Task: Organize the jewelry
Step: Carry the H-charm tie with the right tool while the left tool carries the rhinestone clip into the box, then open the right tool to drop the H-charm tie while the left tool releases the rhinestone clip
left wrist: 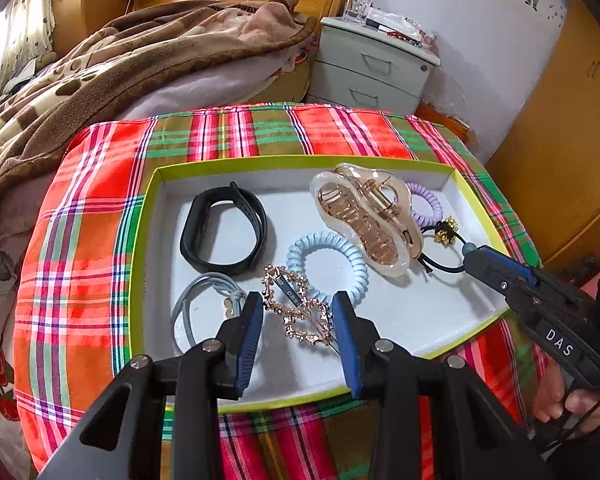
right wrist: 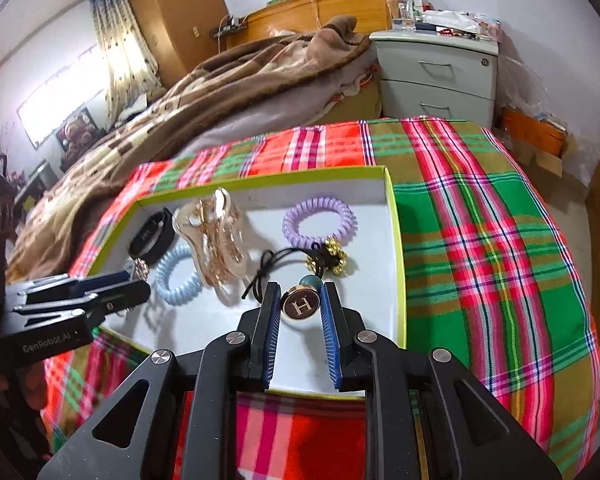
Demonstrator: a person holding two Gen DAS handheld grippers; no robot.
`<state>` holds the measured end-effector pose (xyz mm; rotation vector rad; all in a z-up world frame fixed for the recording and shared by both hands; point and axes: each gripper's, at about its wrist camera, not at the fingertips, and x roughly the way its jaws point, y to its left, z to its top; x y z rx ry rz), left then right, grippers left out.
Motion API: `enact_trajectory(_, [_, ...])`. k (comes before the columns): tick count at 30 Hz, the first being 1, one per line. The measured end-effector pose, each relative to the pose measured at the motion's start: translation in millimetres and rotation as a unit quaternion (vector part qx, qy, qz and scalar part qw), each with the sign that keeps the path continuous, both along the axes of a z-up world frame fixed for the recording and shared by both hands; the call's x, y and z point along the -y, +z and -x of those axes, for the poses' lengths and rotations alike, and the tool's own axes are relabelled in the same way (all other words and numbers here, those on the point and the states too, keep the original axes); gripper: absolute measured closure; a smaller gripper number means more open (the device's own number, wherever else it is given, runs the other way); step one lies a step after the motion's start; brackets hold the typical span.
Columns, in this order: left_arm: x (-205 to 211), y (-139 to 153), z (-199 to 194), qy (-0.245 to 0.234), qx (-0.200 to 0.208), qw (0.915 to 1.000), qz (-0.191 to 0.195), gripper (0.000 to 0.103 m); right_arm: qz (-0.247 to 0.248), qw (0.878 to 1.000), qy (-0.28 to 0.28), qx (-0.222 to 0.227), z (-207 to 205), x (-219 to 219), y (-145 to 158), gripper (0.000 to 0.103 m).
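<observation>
Left gripper (left wrist: 298, 312) low over near-left part of tray (left wrist: 142, 240), fingers apart, straddling rose-gold hair clip (left wrist: 296, 308); pads close on both sides, contact can't be confirmed. Clip's long axis runs from far-left to near-right, on tray floor partly over blue coil tie (left wrist: 328, 258), so it sits diagonal between the pads. Grey cord tie (left wrist: 196, 304) just left, black wristband (left wrist: 224, 232) behind. Looks like pre-grasp step: next needs closing across clip's narrow width, without snagging the coil. Centre: clear claw clip (right wrist: 212, 236), long axis running near-to-far. Right gripper (right wrist: 300, 306) at tray's near-right, fingers apart around black tie with H charm (right wrist: 300, 305), charm face up, cord trailing away toward gold beads (right wrist: 332, 258); purple coil (right wrist: 320, 222) beyond. Same there: close on charm, lift.
</observation>
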<state>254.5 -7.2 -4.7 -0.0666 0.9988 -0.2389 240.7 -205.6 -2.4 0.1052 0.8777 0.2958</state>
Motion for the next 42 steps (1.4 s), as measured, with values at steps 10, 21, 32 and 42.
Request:
enact_trajectory(10, [3,-10,-3,0.002,-0.015,0.9999,-0.007,0.066,0.031,0.999,0.007,-0.014,-4,-4,-6,0.082])
enact_trajectory(21, [5,-11,-3,0.003,-0.012,0.9998,-0.016,0.065,0.047,0.999,0.010,-0.018,-5,-8,-8,0.082])
enact_trajectory(32, [6,-12,-3,0.004,-0.010,0.9996,-0.025,0.065,0.047,0.999,0.009,-0.017,-5,-9,-8,0.082])
enact_trajectory(42, [5,-11,-2,0.012,-0.009,0.9996,-0.024,0.064,0.045,0.999,0.003,-0.014,-5,-6,-6,0.077])
